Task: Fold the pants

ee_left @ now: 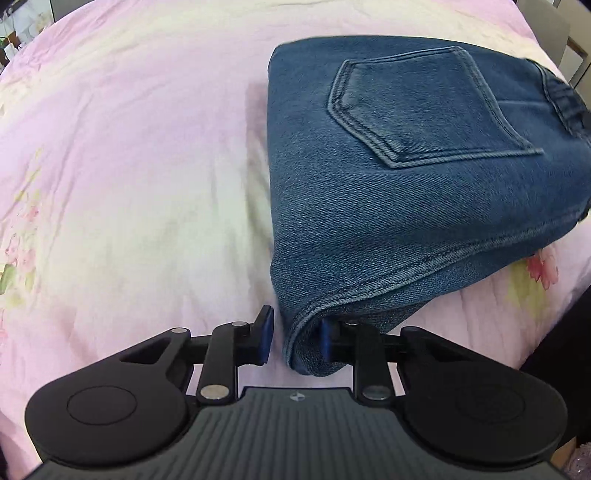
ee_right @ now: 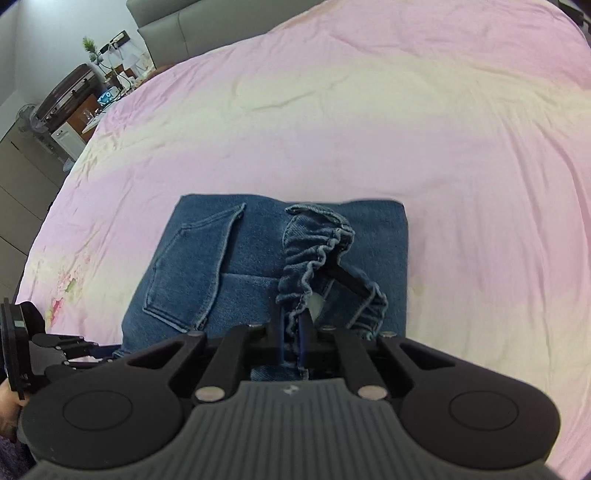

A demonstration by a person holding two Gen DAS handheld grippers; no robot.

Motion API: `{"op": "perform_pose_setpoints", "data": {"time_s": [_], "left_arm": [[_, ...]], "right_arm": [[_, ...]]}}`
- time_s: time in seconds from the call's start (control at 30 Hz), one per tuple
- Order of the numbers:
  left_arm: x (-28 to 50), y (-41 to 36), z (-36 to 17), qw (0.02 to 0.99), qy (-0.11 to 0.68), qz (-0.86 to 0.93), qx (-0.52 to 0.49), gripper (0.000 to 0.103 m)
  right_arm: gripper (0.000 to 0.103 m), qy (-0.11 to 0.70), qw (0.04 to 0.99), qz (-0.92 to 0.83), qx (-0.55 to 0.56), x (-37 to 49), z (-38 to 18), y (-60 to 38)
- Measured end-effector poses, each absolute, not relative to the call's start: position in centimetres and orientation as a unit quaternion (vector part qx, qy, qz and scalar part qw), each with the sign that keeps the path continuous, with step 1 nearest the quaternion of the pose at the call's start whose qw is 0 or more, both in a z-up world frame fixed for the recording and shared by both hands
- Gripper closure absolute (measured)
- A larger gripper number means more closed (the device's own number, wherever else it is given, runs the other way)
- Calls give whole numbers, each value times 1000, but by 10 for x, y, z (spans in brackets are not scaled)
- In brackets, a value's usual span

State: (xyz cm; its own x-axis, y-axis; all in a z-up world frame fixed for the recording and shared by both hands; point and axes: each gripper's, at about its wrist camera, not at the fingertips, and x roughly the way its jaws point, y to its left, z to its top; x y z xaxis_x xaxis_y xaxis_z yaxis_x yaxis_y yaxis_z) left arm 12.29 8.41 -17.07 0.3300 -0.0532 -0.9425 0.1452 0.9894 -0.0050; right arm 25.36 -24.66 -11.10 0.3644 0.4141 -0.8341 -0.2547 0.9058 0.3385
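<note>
The blue denim pants [ee_left: 388, 177] lie folded into a compact bundle on the pink bedsheet [ee_left: 129, 166], back pocket up. My left gripper [ee_left: 295, 338] is open; the near corner of the bundle sits between its blue pads, the right pad tucked under the fold. In the right wrist view the pants [ee_right: 236, 266] lie straight ahead. My right gripper [ee_right: 291, 328] is shut on the gathered elastic waistband [ee_right: 314, 251], which stands up above the bundle. The left gripper [ee_right: 55, 354] shows at the lower left of that view.
The pink floral bedsheet [ee_right: 406, 129] spreads wide around the pants. A grey headboard [ee_right: 192, 33] is at the far end. Bedside furniture with a dark case [ee_right: 70, 92] stands beyond the bed's left edge. A chair [ee_left: 554, 26] is at the upper right.
</note>
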Motion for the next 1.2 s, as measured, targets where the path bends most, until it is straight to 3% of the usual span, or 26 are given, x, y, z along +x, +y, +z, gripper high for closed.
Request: {"op": "perform_pose_setpoints", "data": {"time_s": [0.2,0.4,0.47,0.5,0.53,0.57,0.67,0.83,1.03,1.1,1.17,1.2], "left_arm": [[121,91,-170,796,600,-61,57,78],[116,85,-151,782,613,-55,97,84],[113,80,-144,781,606,-36,147,87],[113,83,-138,787,599,-33,147,87],[115,90,-130,795,591,-38,131,84],[118,95,-123,803,584,-43,113,83],[121,96,-106,824,561,-40,74,80],[139,85,-98,844,535,-29,24,69],[159,77,-108,850,527,-25,0,66],[160,77,-109,850,526,-24,-15,66],[159,77,-109,854,520,-24,-25,66],[158,77,-109,856,516,-24,-28,66]], "right_arm": [[103,553,805,168,130,246,-173,-265],[98,564,802,163,110,257,-187,-248],[88,559,806,167,102,256,-177,-249],[67,553,810,164,107,256,-170,-252],[54,547,811,168,121,257,-164,-255],[48,537,813,173,146,257,-158,-264],[46,516,813,173,208,268,-153,-275],[45,535,787,152,267,287,-183,-276],[45,547,752,152,335,303,-223,-283],[52,543,760,149,324,304,-228,-279],[80,539,760,165,323,303,-229,-276],[80,537,768,163,309,301,-224,-272]]}}
